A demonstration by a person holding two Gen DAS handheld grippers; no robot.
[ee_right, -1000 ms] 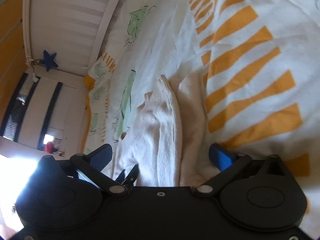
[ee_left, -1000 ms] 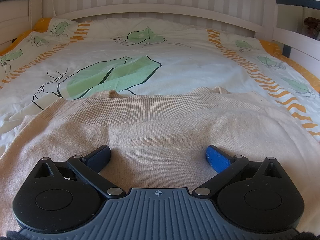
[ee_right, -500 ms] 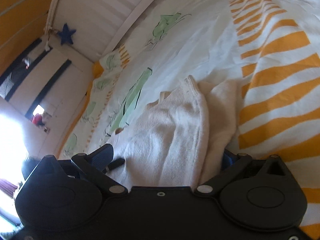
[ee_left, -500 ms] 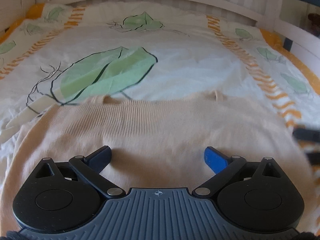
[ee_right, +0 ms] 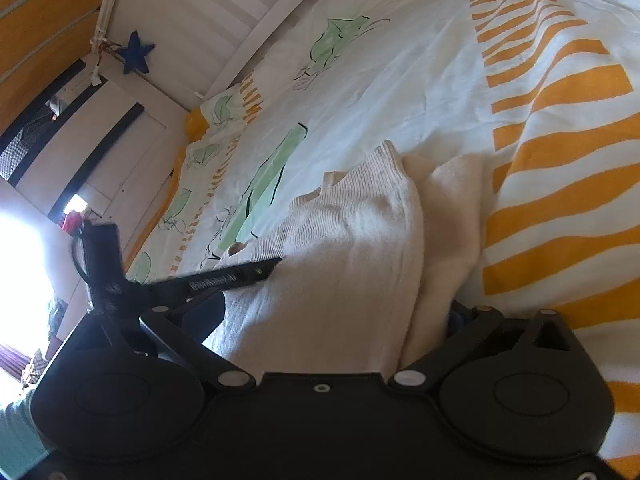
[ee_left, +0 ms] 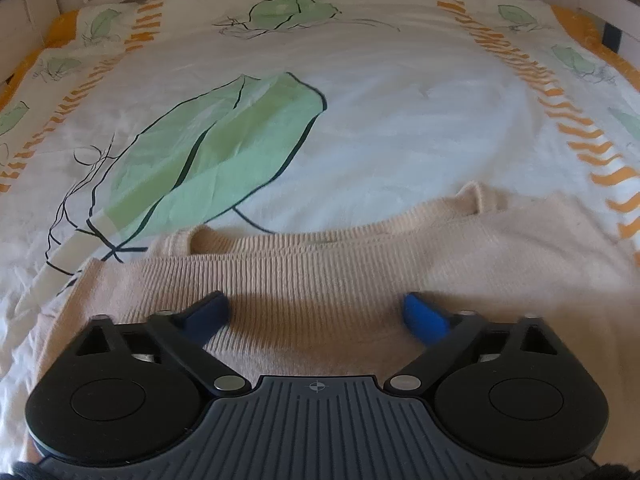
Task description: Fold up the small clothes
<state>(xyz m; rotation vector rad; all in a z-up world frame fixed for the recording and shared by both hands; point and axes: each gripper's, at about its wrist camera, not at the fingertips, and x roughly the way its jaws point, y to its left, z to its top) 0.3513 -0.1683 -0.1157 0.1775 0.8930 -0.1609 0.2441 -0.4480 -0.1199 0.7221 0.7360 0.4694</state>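
Note:
A beige knitted sweater [ee_left: 360,280] lies flat on the bed, its ribbed hem toward the far side. My left gripper [ee_left: 316,316] is open, its blue fingertips [ee_left: 424,316] resting low over the ribbed band, nothing between them. In the right wrist view the sweater [ee_right: 352,264] is bunched into a raised fold at its right edge. My right gripper [ee_right: 336,312] is open with that fold lying between its fingers; the right finger is mostly hidden by cloth. The left gripper [ee_right: 240,276] shows there as a dark bar on the sweater.
The bed cover [ee_left: 360,112] is white with green leaf prints and orange stripes. A white slatted bed rail [ee_right: 256,24] runs along the far side. A blue star [ee_right: 136,56] hangs on the wall by a white door.
My left gripper has moved forward over the sweater toward its ribbed hem. My right gripper has moved in on the sweater's right edge, so the fold now lies between its fingers.

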